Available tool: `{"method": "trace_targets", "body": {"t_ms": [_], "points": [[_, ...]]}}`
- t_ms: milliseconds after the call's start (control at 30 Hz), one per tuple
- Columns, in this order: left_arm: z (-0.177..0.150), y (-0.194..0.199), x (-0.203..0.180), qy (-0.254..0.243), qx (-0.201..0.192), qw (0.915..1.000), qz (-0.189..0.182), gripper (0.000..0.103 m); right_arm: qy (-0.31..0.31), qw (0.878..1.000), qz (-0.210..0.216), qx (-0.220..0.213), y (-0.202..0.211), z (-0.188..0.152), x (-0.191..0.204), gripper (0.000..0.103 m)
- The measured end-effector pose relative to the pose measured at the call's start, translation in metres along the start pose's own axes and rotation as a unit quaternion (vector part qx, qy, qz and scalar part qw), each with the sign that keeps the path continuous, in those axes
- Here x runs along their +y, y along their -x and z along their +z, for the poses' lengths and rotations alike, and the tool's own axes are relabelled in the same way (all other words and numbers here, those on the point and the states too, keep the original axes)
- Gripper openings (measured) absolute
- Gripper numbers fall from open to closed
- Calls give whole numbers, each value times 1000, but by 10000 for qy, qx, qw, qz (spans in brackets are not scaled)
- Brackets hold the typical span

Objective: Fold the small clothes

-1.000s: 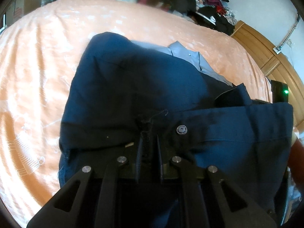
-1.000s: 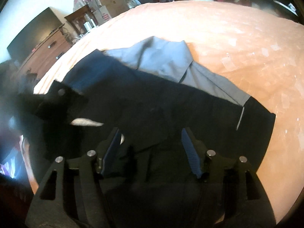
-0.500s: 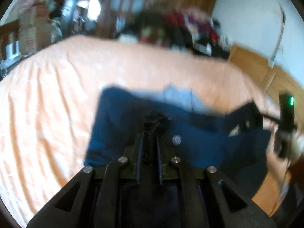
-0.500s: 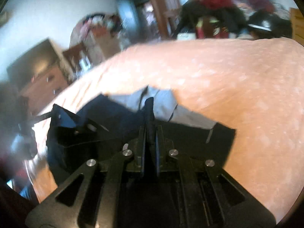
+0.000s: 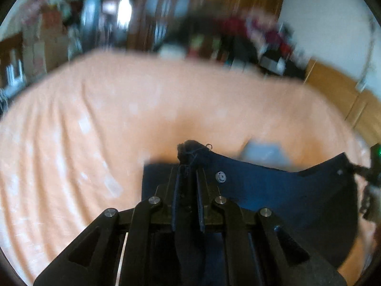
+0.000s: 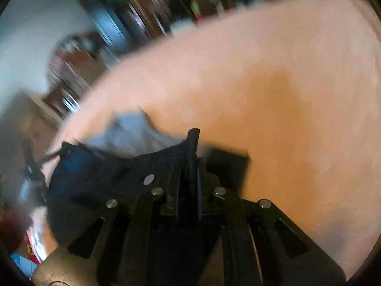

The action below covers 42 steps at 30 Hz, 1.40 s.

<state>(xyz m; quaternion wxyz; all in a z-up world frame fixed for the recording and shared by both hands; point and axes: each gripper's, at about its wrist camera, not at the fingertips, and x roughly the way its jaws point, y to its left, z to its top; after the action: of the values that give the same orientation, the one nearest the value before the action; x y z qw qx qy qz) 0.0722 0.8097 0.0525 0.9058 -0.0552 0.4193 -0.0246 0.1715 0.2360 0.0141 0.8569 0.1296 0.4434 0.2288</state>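
With jaws clamped on fabric, left gripper (image 5: pixel 188 164) and right gripper (image 6: pixel 191 152) hold navy garment (image 5: pixel 273 190) above bed (image 5: pixel 119 119), twelve o'clock.

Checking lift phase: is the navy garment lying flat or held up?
Held up: navy garment hangs stretched between both shut tongs, left and right.

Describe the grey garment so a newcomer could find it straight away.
Start at the wide orange bedspread that fills both views. Near its front, the left tongs and right tongs each pinch an edge of a navy garment. The grey garment lies on the bedspread just behind that stretched edge, pale blue-grey where the other is dark navy.
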Motion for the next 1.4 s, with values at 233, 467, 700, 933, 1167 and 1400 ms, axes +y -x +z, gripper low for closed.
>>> {"method": "trace_targets", "body": {"t_ms": [233, 467, 700, 933, 1167, 1400], "points": [[8, -15, -5, -246, 161, 9995, 74, 13, -21, 10000, -35, 20, -12, -9, -2, 9], [28, -27, 22, 259, -23, 9996, -121, 9, -59, 9997, -6, -249, -17, 8, -10, 10], [21, -38, 55, 777, 185, 9961, -372, 15, -109, 9999, -109, 61, -44, -3, -20, 10], [-24, 69, -3, -340, -351, 9980, -391, 22, 109, 9955, -689, -638, 35, -25, 33, 44], [-122, 87, 30, -668, 595, 9959, -105, 17, 801, 9947, -529, 378, 34, -147, 100, 62], [-133, 163, 110, 1417, -190, 9875, -665, 11, 833, 9947, -591, 115, 71, -173, 150, 63]]}}
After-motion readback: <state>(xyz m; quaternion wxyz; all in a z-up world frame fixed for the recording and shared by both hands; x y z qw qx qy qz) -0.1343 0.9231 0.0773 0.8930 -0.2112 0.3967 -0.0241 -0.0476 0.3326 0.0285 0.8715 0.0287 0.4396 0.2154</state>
